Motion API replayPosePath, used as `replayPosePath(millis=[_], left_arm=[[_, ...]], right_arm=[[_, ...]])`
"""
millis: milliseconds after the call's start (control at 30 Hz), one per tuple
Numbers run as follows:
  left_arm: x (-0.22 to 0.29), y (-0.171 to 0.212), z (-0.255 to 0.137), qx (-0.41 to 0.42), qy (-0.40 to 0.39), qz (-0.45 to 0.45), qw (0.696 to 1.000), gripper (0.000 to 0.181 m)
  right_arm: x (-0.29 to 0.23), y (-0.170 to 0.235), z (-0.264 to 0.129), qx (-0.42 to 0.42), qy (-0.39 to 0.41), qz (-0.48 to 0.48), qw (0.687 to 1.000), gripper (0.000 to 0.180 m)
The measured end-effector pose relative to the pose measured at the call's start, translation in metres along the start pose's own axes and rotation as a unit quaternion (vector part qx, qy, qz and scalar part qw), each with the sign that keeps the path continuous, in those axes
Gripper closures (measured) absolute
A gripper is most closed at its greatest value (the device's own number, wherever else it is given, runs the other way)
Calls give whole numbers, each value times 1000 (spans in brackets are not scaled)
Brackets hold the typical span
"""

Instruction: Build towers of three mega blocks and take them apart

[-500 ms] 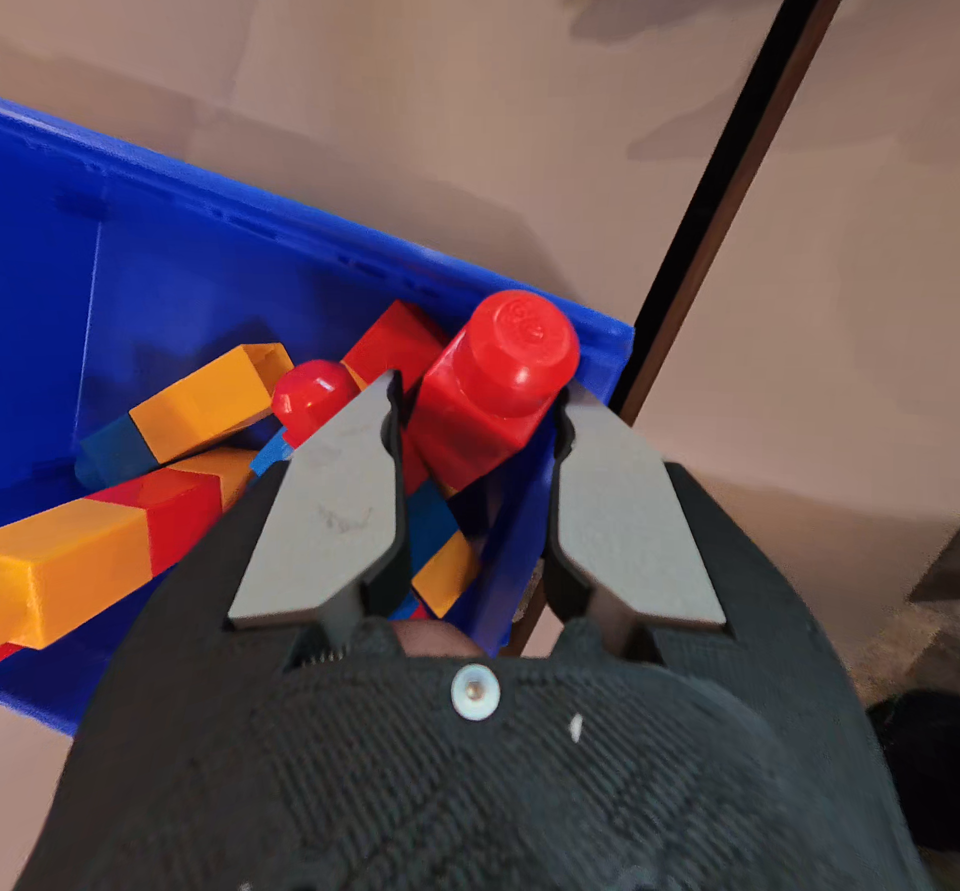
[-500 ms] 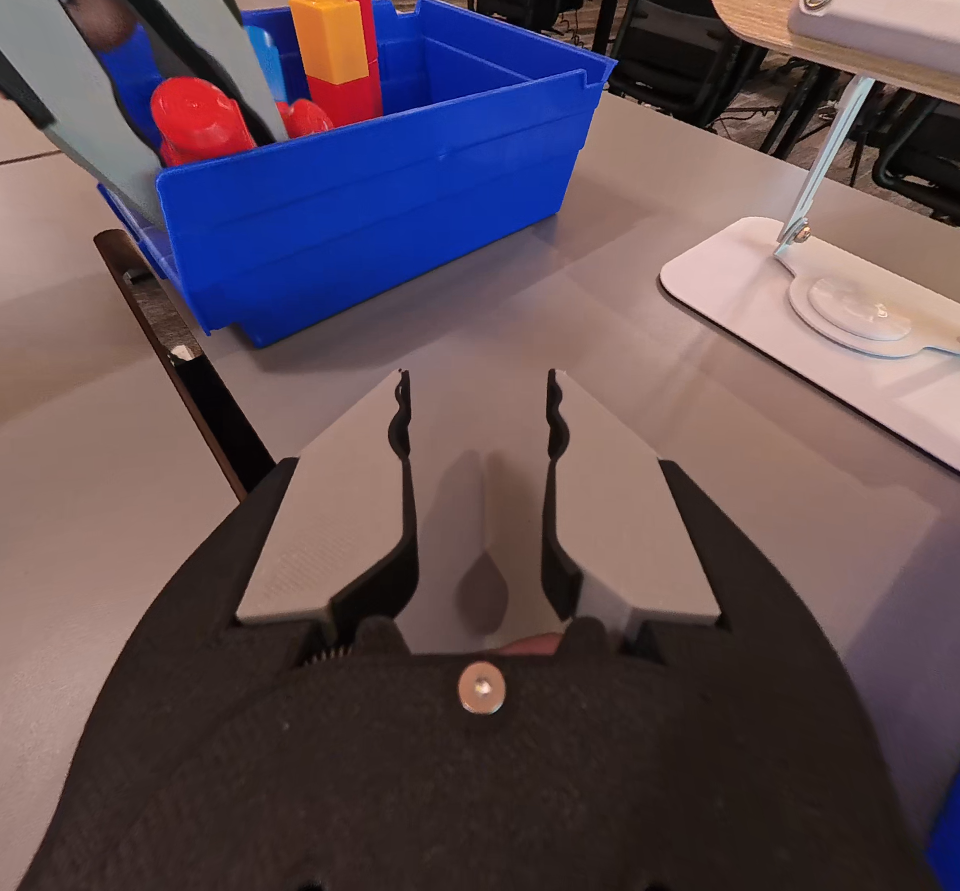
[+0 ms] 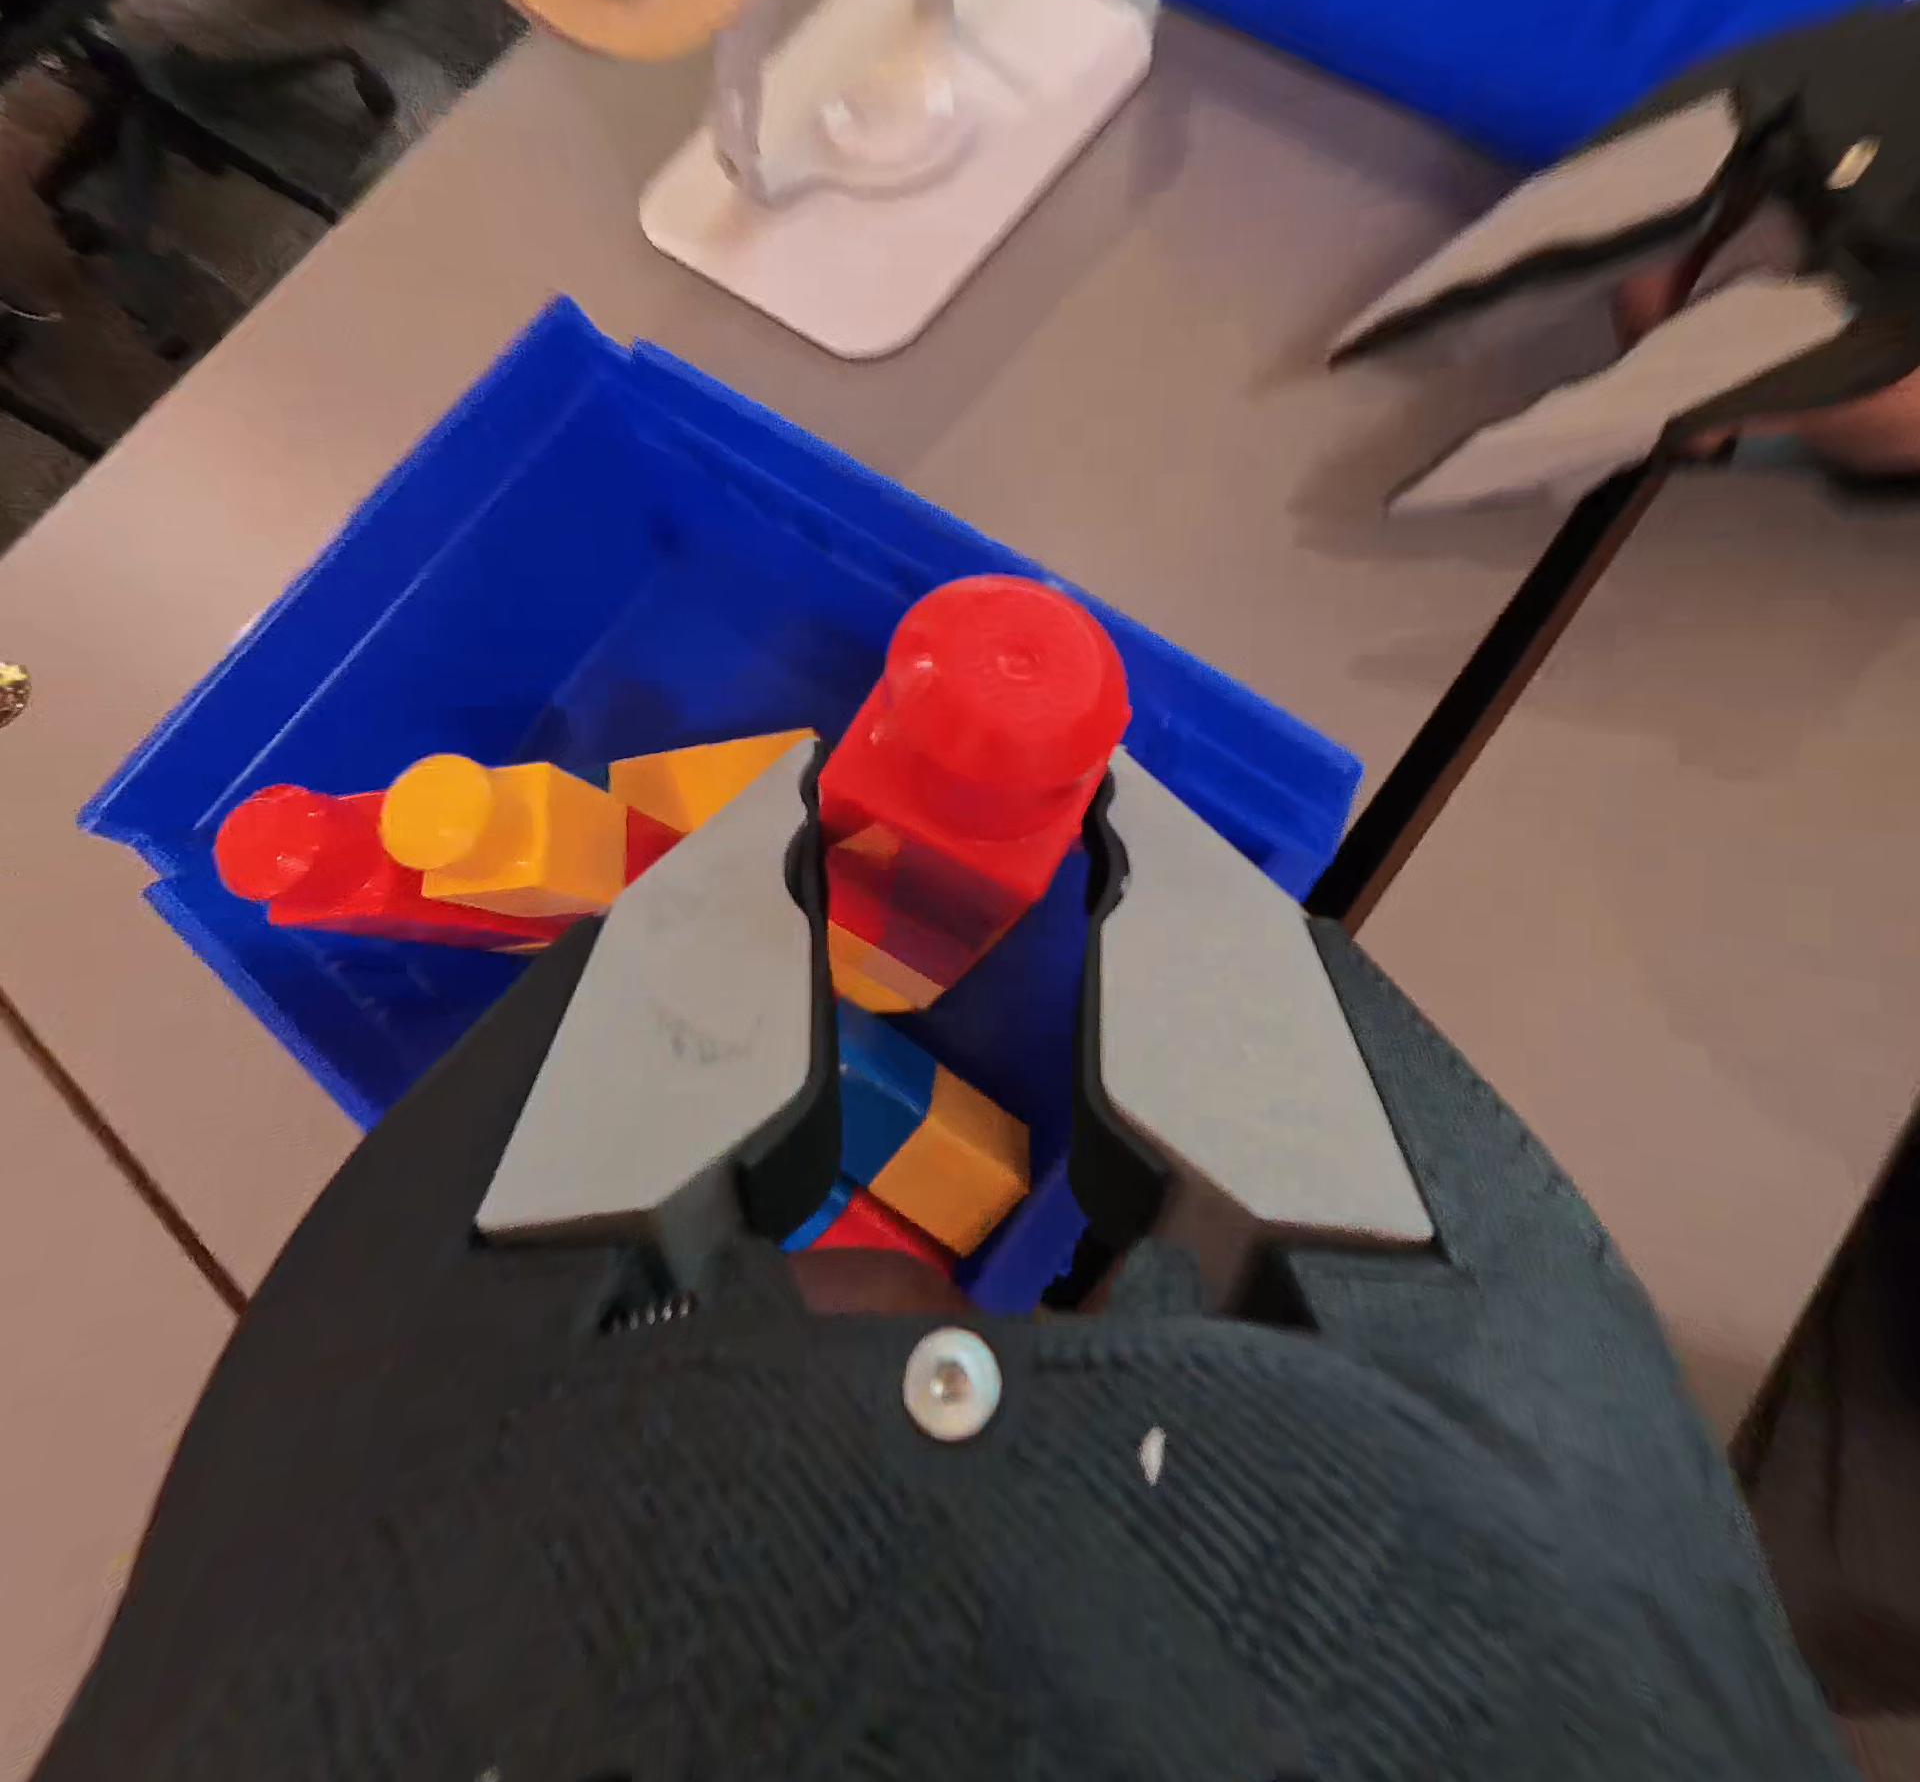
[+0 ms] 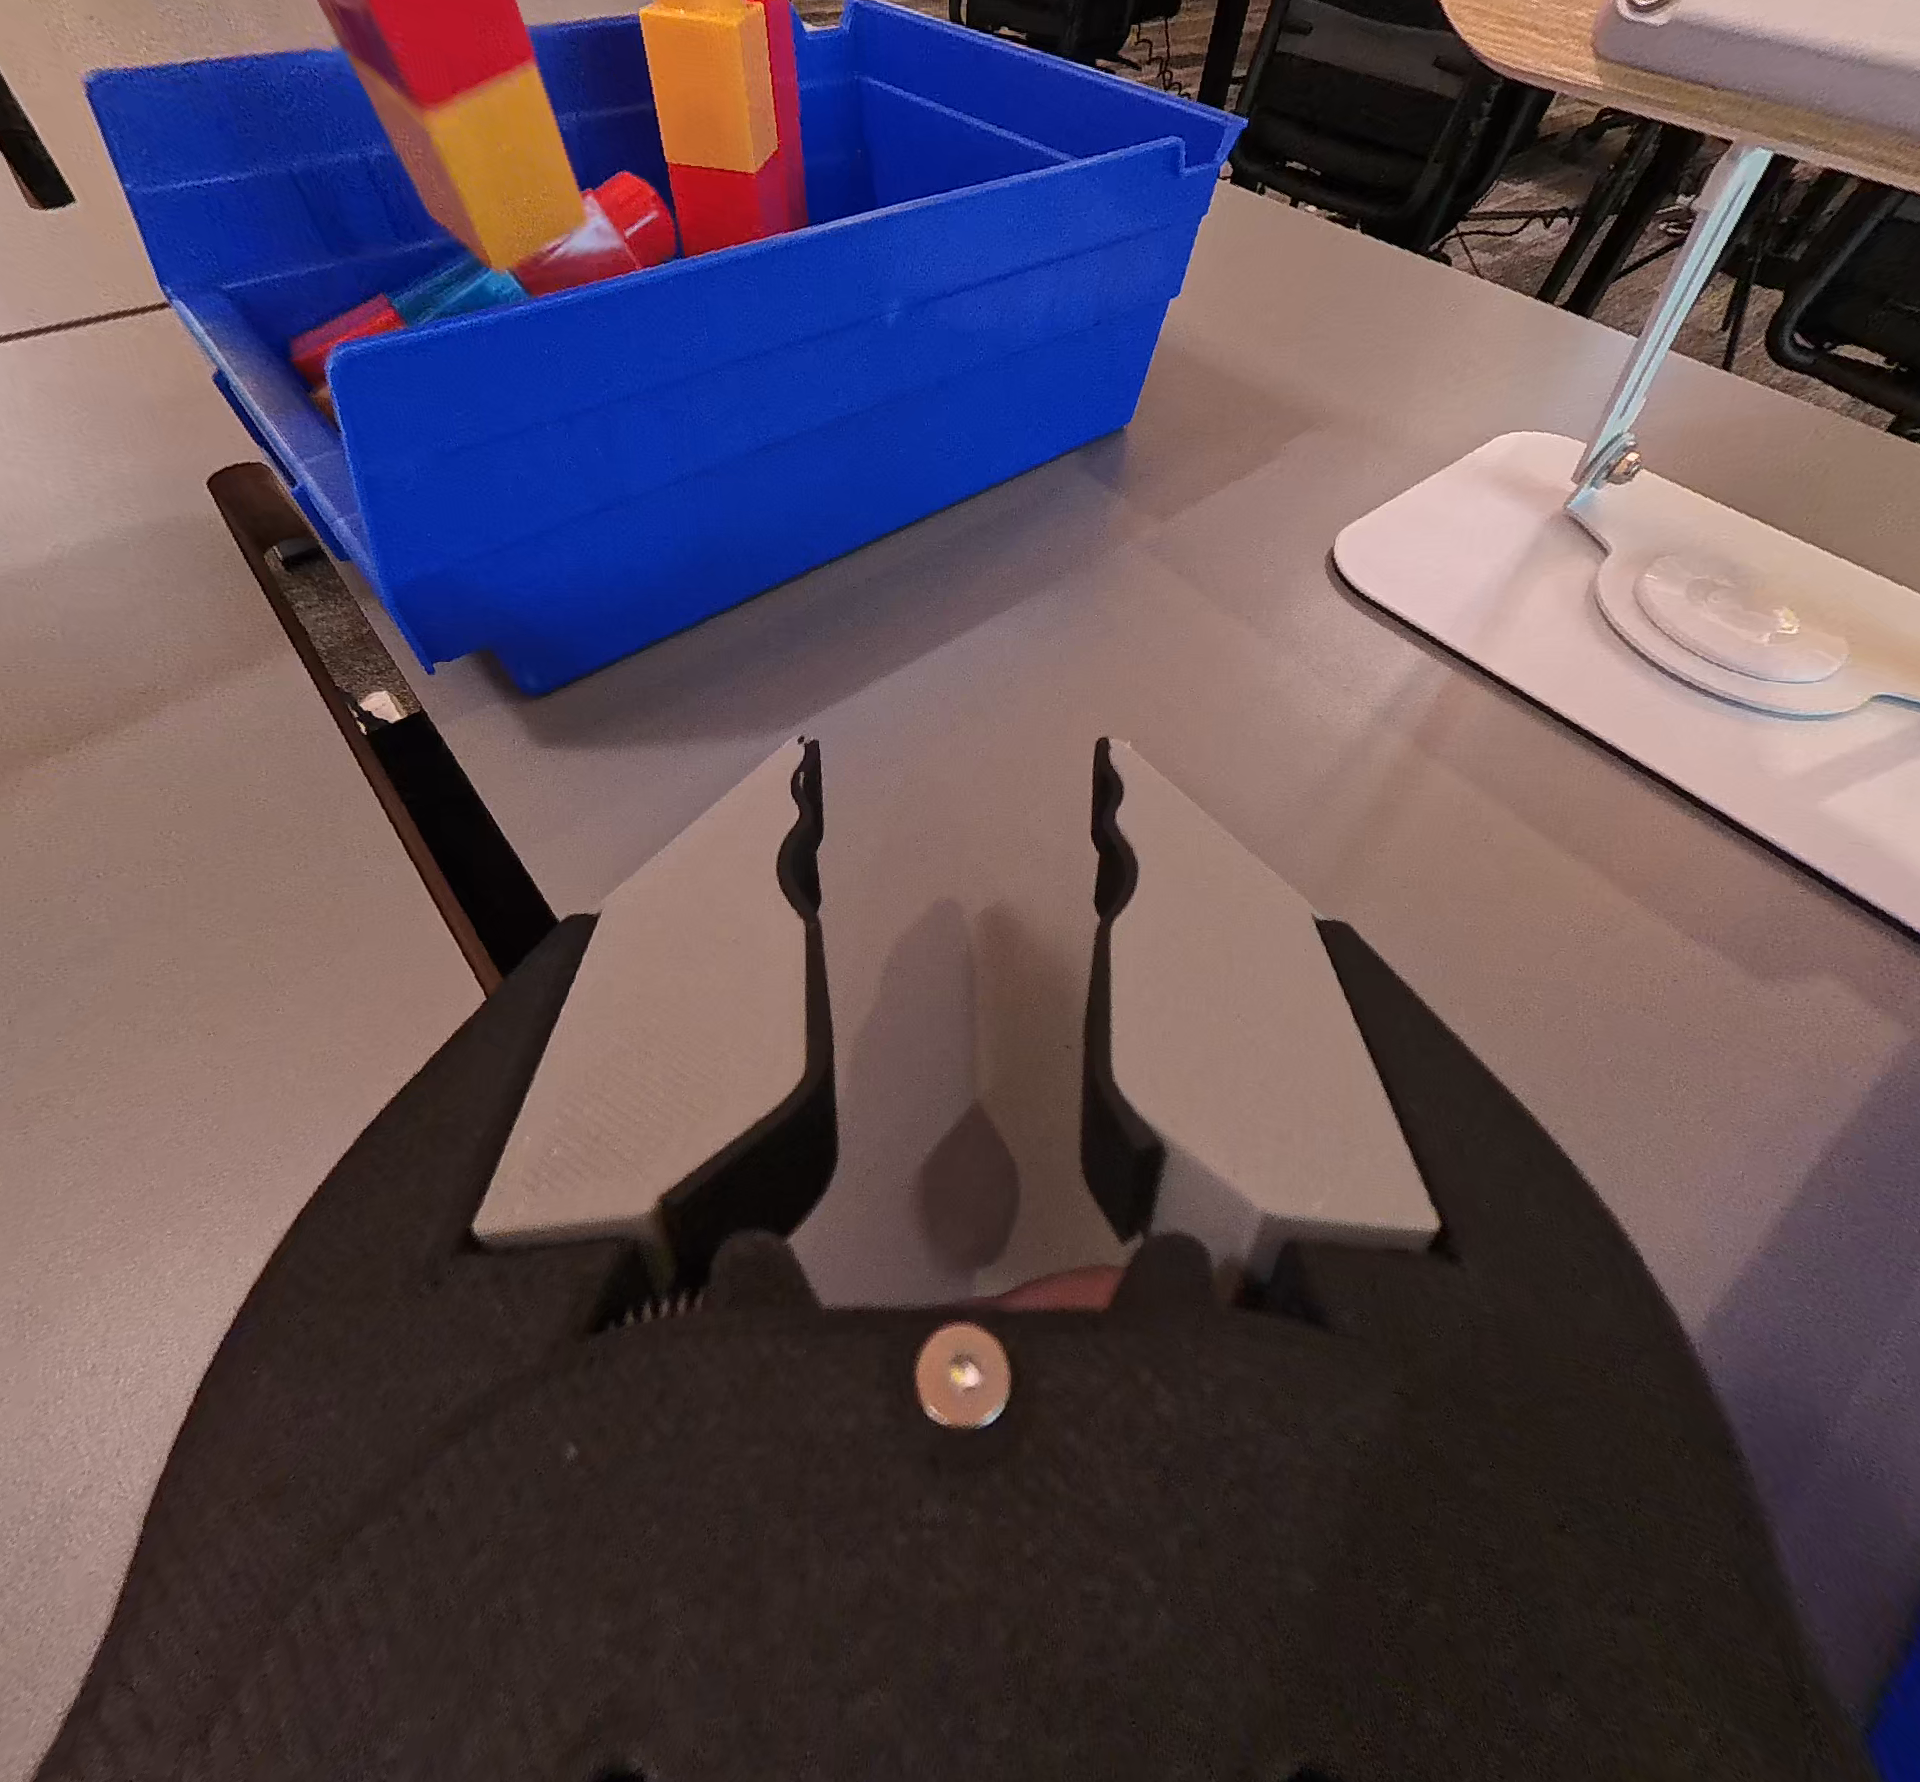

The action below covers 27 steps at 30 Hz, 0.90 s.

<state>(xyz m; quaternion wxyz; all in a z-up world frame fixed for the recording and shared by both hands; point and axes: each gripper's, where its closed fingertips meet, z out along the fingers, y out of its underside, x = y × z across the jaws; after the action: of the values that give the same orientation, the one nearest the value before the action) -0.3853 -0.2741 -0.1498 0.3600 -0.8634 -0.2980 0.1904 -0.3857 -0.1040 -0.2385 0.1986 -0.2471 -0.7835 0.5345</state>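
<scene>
The left gripper [image 3: 961, 797] squeezes a red and yellow block tower [image 3: 966, 776], lifted above the blue bin [image 4: 727, 444]. The right gripper [image 4: 956, 776] is half open, holding nothing, over the grey worktop [image 4: 1195, 797].

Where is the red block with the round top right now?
In the left wrist view, the red block sits between the left hand-held gripper fingers, lifted above the blue bin.

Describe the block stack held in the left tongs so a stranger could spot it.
Find the blue bin on the grey table. Above its left end hangs a stack, red over yellow, clamped in the left tongs. Unlike the others, it is lifted clear.
</scene>
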Motion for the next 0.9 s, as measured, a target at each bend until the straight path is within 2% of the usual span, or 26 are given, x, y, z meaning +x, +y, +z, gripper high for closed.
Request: replayPosePath(millis=[33,133,233,467,600,800,900], left_arm=[[0,-7,-7,20,5,-18,1000,132],[4,-27,-19,67,17,-52,996,134],[20,-43,-18,80,30,-56,995,133],[72,-79,11,88,91,-63,990,133],[105,-94,33,93,138,-46,985,133],[144,-90,69,76,215,-25,973,133],[156,-87,78,70,240,-17,968,133]], right_arm=[[0,0,0,0,0,-1,1000,131],[-1,-1,0,2,-1,-1,1000,131],[-5,-5,-3,13,-15,-1,1000,129],[-30,-34,-24,90,-89,-25,992,123],[-32,-44,-34,117,-105,-25,987,121],[-31,-50,-42,139,-136,1,981,112],[-33,-48,-40,133,-145,3,980,114]])
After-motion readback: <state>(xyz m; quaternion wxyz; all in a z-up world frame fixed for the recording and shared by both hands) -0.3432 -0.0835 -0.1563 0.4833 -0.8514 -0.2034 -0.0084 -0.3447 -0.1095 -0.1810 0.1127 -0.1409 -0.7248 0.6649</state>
